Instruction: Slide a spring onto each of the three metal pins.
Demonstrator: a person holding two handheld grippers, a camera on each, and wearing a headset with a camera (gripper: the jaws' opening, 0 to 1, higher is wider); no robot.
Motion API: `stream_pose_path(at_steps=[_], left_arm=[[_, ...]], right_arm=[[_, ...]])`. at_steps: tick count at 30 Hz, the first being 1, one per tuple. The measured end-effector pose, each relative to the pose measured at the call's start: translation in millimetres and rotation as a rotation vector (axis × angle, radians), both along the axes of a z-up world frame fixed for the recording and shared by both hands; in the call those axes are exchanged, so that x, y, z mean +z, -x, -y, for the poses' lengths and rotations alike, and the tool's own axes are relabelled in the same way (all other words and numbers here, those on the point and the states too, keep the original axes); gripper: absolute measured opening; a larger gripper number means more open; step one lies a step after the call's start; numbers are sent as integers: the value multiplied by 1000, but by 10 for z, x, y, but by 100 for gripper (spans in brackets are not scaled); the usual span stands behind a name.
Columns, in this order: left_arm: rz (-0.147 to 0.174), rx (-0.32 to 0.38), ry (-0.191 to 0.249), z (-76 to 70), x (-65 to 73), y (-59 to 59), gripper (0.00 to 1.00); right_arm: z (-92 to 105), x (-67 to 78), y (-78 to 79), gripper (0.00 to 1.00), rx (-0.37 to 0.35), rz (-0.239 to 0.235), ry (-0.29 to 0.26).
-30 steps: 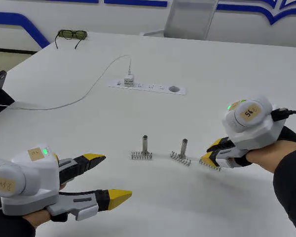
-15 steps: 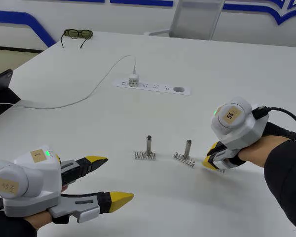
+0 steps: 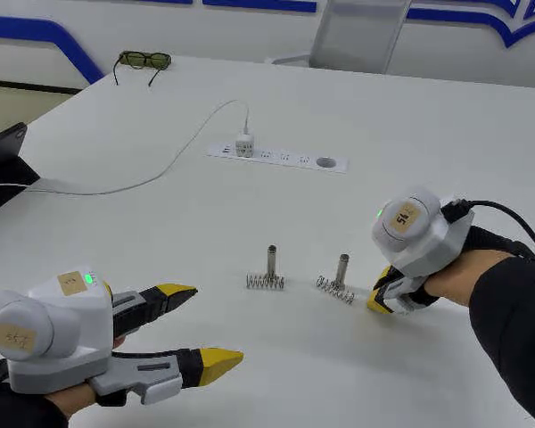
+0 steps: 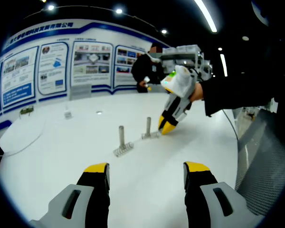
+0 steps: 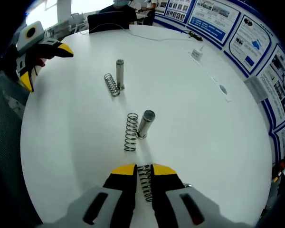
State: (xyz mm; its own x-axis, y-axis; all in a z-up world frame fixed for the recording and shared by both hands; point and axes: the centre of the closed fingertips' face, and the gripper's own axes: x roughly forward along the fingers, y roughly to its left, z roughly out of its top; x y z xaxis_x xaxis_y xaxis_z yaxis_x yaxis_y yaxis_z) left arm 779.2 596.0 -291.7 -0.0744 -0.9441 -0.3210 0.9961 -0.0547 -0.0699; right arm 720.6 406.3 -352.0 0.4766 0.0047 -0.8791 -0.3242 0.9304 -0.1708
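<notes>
counter (image 3: 116, 178): white and wide, carrying everything; both tools work low over its near part.
left tool (image 4: 146, 168): jaws spread wide with nothing between them; the pins stand well ahead of it.
right tool (image 5: 143, 169): tips down at the counter, jaws drawn in against both sides of a spring; I judge that it is gripping the spring.
strip (image 3: 276, 157): far beyond the pins from either tool.
near pin (image 5: 146, 121): upright and bare, straight ahead of the right tool's tips, near.
far pin (image 5: 119, 73): upright and bare, further ahead of the right tool and slightly to its left.
held spring (image 5: 144, 183): between the right tool's jaws, low at the counter, its long axis along the jaws and pointing at the near pin.
near spring (image 5: 131, 132): flat on the counter, touching the near pin's foot on the left as the right tool looks.
far spring (image 5: 110, 84): flat at the far pin's foot, on the same side.
key relation: the held spring lies level while the pins stand upright, so it must be raised and turned on end before it can drop over a pin top. The right tool is much the nearer.
progress: early; neither pin wears a spring yet.
risk: a thin coil may roll or flick out of the jaws while it is being tipped up.
</notes>
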Motion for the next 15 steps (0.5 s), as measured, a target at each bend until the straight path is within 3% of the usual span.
stream_pose_path(at_steps=[6,15], left_arm=[[-3,0,1,2,1,6,64],[-4,0,2,0,2,22,63]], right_arm=[[-24,-1,33,13,-22,-2,-16],[-140,-6,101,12,-91,-17,-94]])
